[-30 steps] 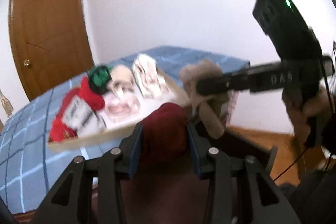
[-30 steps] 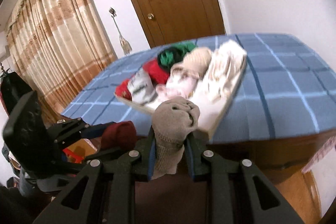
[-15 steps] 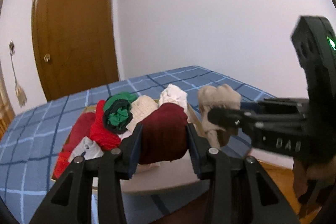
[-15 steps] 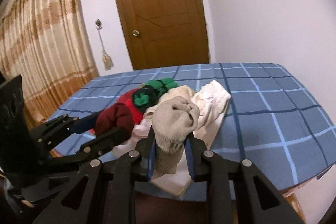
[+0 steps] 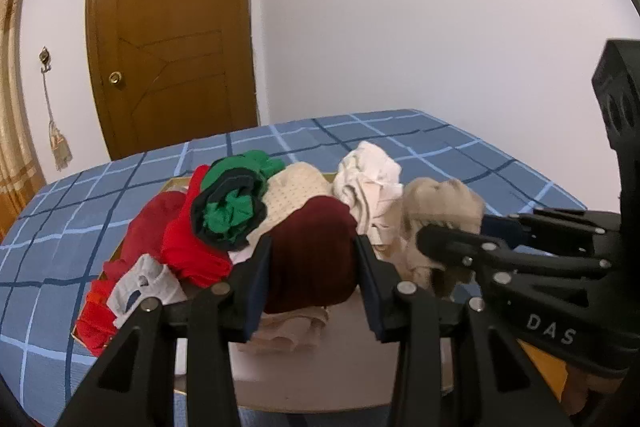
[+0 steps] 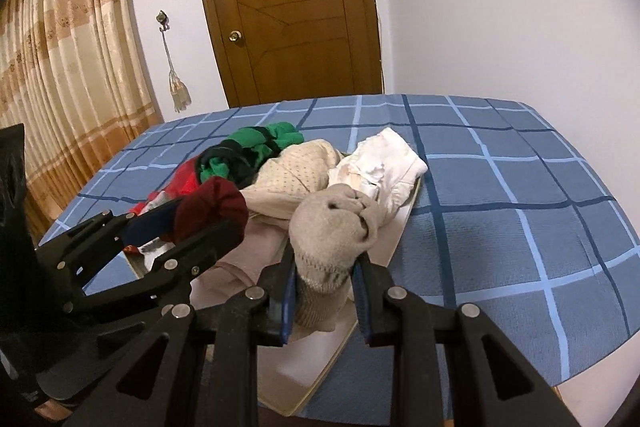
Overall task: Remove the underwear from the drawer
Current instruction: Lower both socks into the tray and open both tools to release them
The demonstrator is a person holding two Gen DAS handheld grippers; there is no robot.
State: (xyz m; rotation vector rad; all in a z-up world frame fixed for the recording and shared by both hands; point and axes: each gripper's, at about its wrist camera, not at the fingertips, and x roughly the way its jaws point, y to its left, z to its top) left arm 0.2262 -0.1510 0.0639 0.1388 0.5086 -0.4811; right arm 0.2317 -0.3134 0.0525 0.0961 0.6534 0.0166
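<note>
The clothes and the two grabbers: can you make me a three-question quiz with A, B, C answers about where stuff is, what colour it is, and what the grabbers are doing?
1. Where does the pile of clothes sit?
A. in a tray on the bed
B. on the floor
C. on the door

2. What colour is the bundle in the left gripper?
A. yellow
B. dark red
C. blue

3. What is the right gripper doing?
A. hanging open
B. clamping a beige sock
C. holding the doorknob

Answers:
1 A, the tray lies on the blue checked bed.
2 B, the dark red bundle fills its jaws.
3 B, the beige sock is pinched between its pads.
</note>
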